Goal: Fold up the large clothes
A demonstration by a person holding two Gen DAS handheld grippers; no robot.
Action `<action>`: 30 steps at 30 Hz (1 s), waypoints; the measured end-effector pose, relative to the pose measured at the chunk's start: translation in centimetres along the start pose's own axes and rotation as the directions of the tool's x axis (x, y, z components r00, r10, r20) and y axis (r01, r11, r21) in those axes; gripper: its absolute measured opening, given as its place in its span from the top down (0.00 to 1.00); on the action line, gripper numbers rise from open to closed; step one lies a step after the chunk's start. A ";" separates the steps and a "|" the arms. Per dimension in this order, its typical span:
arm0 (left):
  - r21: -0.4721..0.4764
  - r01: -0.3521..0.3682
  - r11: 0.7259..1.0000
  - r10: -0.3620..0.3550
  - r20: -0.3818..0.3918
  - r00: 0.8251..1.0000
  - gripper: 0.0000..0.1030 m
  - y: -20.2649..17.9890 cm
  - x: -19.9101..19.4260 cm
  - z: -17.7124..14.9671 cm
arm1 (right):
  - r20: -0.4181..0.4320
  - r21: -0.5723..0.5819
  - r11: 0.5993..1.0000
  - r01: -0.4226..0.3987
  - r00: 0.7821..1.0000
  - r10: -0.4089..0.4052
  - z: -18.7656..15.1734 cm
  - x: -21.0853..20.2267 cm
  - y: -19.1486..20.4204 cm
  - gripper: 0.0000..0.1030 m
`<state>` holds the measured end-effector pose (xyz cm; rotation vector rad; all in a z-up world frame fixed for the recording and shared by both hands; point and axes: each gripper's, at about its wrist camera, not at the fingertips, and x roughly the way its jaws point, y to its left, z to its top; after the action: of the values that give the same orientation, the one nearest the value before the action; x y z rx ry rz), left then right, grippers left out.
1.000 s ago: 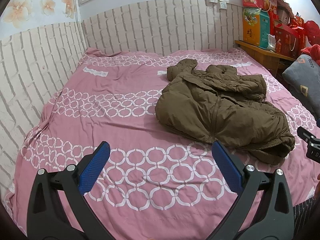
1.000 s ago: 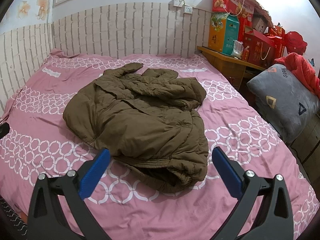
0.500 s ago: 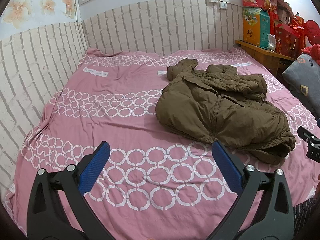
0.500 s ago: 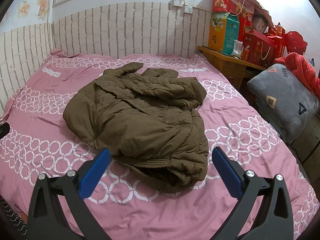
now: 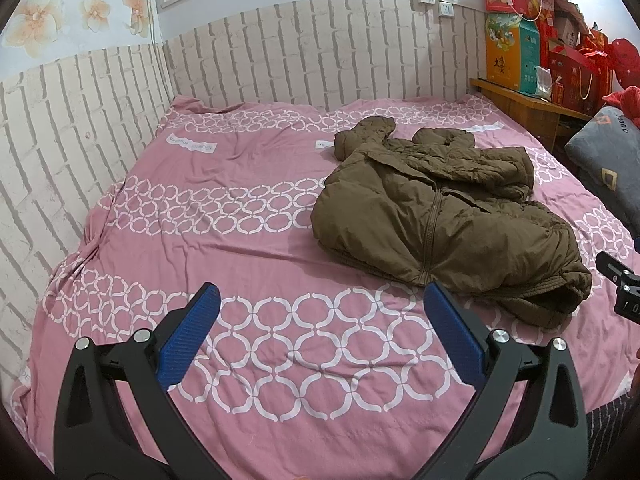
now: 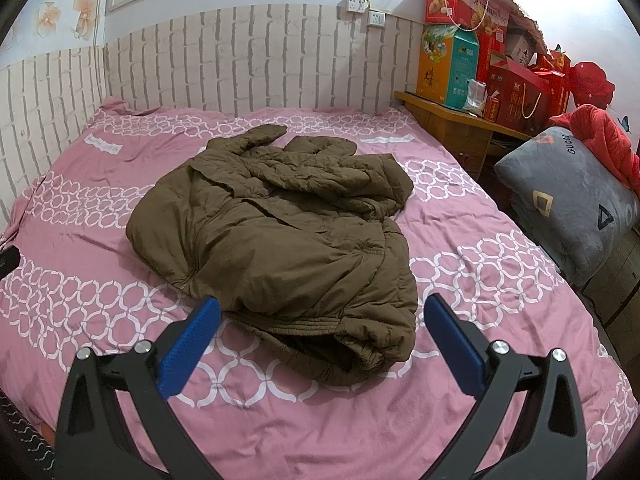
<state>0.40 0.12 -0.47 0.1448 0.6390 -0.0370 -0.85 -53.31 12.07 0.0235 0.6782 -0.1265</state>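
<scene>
A brown padded jacket point(image 5: 444, 216) lies crumpled on the pink patterned bed point(image 5: 240, 220), zipper up, sleeves bunched toward the far wall. In the right wrist view the jacket point(image 6: 288, 232) fills the middle, its hem nearest me. My left gripper point(image 5: 320, 320) hovers open over bare bedding, left of the jacket's hem, holding nothing. My right gripper point(image 6: 320, 324) hangs open just above the near hem, its blue pads point(image 6: 188, 348) apart and empty. A black part of the right gripper point(image 5: 620, 288) shows at the right edge of the left wrist view.
Brick-pattern walls point(image 5: 80, 140) bound the bed at the left and back. A wooden shelf point(image 6: 452, 120) with several coloured boxes point(image 6: 448, 64) stands at the back right. A grey folded blanket point(image 6: 568, 204) with a red cloth point(image 6: 604, 140) sits beside the bed's right edge.
Both views have crept slightly forward toward the jacket. The jacket has not moved and both grippers stay open.
</scene>
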 end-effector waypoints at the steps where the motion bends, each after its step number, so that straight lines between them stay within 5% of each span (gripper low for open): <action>1: 0.000 -0.001 1.000 0.001 0.000 1.000 0.03 0.0 0.0 0.0 | -0.001 0.000 1.000 0.000 1.000 0.000 0.0 0.0 0.0 0.01; 30: 0.004 -0.002 1.000 0.002 -0.005 1.000 0.03 0.0 0.1 0.0 | -0.003 -0.003 1.000 -0.002 1.000 0.002 -0.1 0.1 0.0 0.01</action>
<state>0.49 0.13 -0.56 0.1493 0.6440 -0.0362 -0.83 -53.36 11.95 0.0209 0.6810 -0.1237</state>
